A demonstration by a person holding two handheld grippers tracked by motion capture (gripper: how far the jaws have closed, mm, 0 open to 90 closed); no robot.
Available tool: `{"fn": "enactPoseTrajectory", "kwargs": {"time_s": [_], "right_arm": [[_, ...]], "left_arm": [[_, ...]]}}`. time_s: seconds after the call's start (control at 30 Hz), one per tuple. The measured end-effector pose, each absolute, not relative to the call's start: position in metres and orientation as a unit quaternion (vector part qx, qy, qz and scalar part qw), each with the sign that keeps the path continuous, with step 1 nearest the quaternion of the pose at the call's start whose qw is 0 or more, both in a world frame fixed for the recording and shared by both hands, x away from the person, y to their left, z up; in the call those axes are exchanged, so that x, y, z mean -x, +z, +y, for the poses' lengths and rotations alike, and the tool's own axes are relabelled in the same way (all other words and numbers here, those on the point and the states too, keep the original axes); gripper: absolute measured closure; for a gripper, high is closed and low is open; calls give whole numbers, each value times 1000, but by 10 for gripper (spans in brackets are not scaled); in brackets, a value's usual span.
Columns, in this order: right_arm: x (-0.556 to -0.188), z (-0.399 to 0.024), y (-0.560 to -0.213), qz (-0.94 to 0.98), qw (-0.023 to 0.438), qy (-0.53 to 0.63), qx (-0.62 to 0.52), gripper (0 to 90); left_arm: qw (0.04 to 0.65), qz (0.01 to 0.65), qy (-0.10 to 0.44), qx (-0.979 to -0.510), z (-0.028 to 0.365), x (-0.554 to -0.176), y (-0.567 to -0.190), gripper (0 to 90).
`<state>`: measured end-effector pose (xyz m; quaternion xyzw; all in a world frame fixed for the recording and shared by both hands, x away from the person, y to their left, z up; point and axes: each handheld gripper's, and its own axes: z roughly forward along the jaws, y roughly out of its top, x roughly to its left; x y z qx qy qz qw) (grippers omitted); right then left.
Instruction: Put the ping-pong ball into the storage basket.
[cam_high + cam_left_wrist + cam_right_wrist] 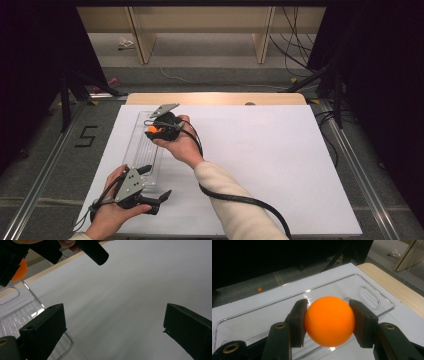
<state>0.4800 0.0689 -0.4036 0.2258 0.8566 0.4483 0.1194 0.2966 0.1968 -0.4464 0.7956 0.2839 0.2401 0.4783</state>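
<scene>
Left tool [156, 199]: nearest the camera in the high view, at the counter's near left edge, held level in the left hand [107, 212], grey three-cornered plate on top, jaws pointing right and standing wide apart with nothing between them.
Left forearm: entering from the bottom left corner, hand wrapped under the tool body.
Right tool [329, 322]: clamped on an orange ball [329, 321], one pad pressed on each side of it.
Right hand [181, 142]: reached forward and left across the counter, sleeve cream-coloured, cable trailing back under the forearm; tool tipped down above the far half of the tray.
Clear plastic tray [131, 145]: long and shallow, lying lengthwise on the white sheet [260, 160] at the left, ribbed floor, slot handle at its far end; nothing resting inside.
Orange ball, place: in the air over the tray, not touching it.
Right gripper view: second small orange spot [259, 289] on the floor beyond the counter, too small to identify.
Left gripper view: tray's near corner beside the left jaw, ball's edge [18, 270] at top left.
</scene>
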Motion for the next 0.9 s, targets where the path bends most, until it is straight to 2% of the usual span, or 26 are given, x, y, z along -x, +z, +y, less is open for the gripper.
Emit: {"fn": "enactPoseTrajectory", "kwargs": {"time_s": [0.9], "right_arm": [[-485,79,-403,858,117,446,-226,515]], "left_arm": [[476,283,241,-797,197,-296,-447,40]]}}
